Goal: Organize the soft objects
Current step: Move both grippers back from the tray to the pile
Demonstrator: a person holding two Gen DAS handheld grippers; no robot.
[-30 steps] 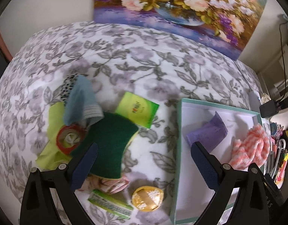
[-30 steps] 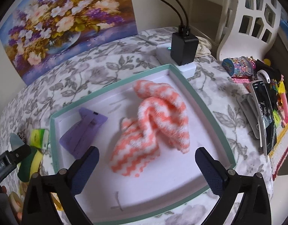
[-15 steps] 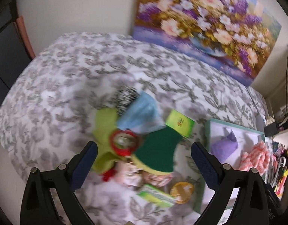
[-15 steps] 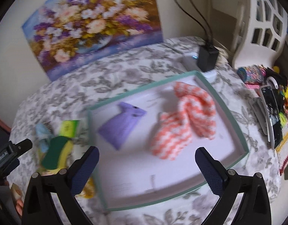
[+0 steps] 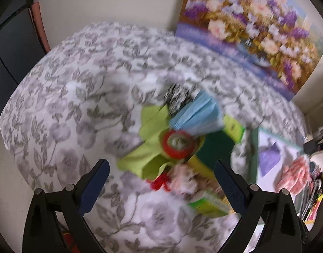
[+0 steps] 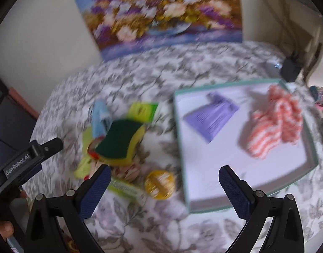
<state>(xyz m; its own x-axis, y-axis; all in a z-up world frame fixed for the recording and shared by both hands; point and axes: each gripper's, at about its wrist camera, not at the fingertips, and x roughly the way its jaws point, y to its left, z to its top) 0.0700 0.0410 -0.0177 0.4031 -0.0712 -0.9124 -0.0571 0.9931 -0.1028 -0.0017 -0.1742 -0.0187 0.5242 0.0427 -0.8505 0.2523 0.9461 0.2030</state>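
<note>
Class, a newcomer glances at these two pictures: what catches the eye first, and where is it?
The bright pile of soft things left of the tray, a green scouring sponge on top. Next, the orange-and-white knit cloth inside the white tray, and the flower painting against the wall behind.

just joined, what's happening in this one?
A person is sorting soft things into a white tray on a flowered tablecloth. A purple cloth and an orange-striped cloth already lie in it. Both tools, left and right, are open and empty above the table. The pile beside the tray, with a green sponge and blue cloth, is not yet sorted.
</note>
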